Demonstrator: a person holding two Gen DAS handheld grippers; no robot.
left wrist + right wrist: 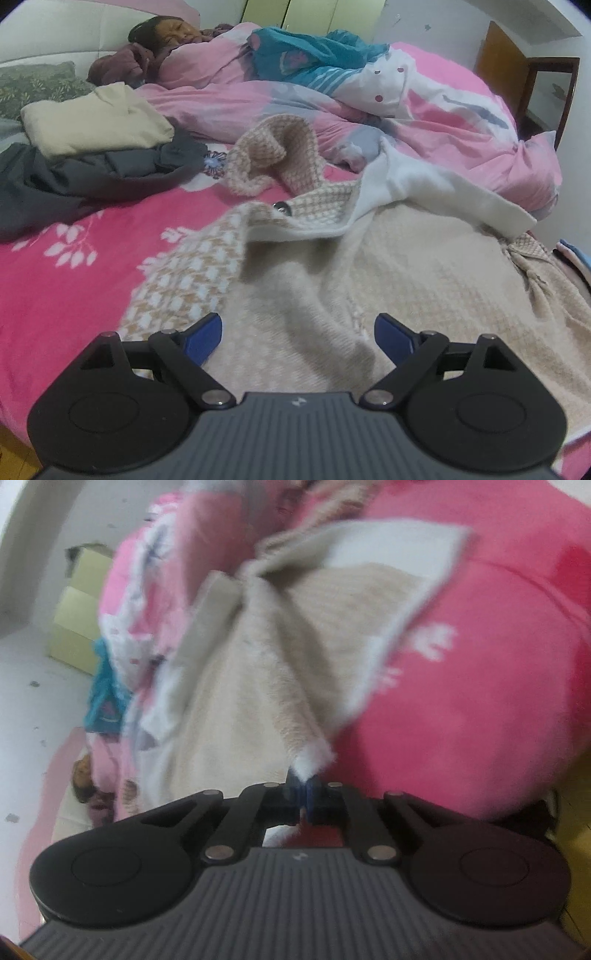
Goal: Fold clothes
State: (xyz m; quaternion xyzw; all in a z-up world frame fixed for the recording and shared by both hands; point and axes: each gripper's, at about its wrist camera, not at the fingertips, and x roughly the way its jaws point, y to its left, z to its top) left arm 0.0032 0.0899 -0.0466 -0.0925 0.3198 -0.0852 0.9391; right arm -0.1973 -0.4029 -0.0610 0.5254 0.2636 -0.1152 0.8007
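1. The beige jacket point(388, 266) lies spread on the pink bedsheet point(74, 266), taking up the near side of the bed, with its white lining point(424, 184) flipped up along one edge.
2. One sleeve point(273, 155), checked in beige and white, is bunched and arched up beyond the body of the jacket, toward the quilt.
3. A dark metal button point(282, 208) shows on the turned-over checked flap.
4. The left gripper point(297, 341) hangs over the near part of the jacket with its blue pads point(203, 341) wide apart, nothing between them and no cloth touched.
5. The right gripper point(303, 797) has its pads pressed tight together, pinching a white-lined corner of the jacket point(280, 657); the cloth runs taut away from the tips. That view is blurred.
6. At the far left of the bed sits a folded cream garment point(96, 122), lying on a rumpled dark grey garment point(74, 177).
7. A pink patterned quilt point(406, 122) is heaped across the back of the bed, with a teal cloth point(306, 59) on top.
8. A person point(155, 51) lies under that quilt at the head of the bed.
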